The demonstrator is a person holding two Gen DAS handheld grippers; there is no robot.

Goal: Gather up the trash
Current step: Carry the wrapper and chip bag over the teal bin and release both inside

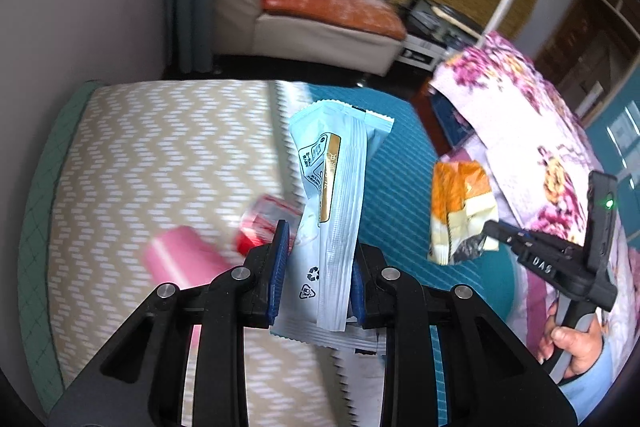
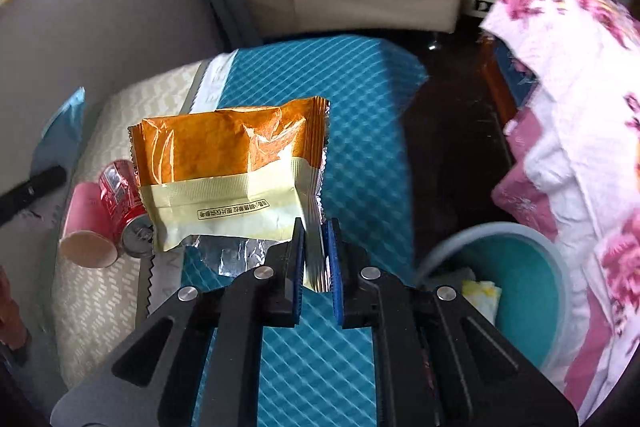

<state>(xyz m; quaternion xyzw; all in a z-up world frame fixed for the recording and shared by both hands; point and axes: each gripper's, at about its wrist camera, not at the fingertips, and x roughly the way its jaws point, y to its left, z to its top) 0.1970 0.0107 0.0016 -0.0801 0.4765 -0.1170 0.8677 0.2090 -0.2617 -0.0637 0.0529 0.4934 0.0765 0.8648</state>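
- The left gripper (image 1: 318,267) is pinching a pale blue wrapper (image 1: 334,195) between its fingers (image 1: 280,267); the wrapper is standing up toward 12 o'clock, clear of the bed (image 1: 160,147).
- The right gripper (image 2: 316,263) is pinching an orange wrapper's (image 2: 228,171) corner; the wrapper is fanning out toward 10 o'clock.
- Both grippers are pointing steeply downward.
- A red can (image 2: 122,199) and pink cup (image 2: 88,223) are lying on the bed at 9 o'clock; a teal bin (image 2: 520,267) is sitting at 4 o'clock.
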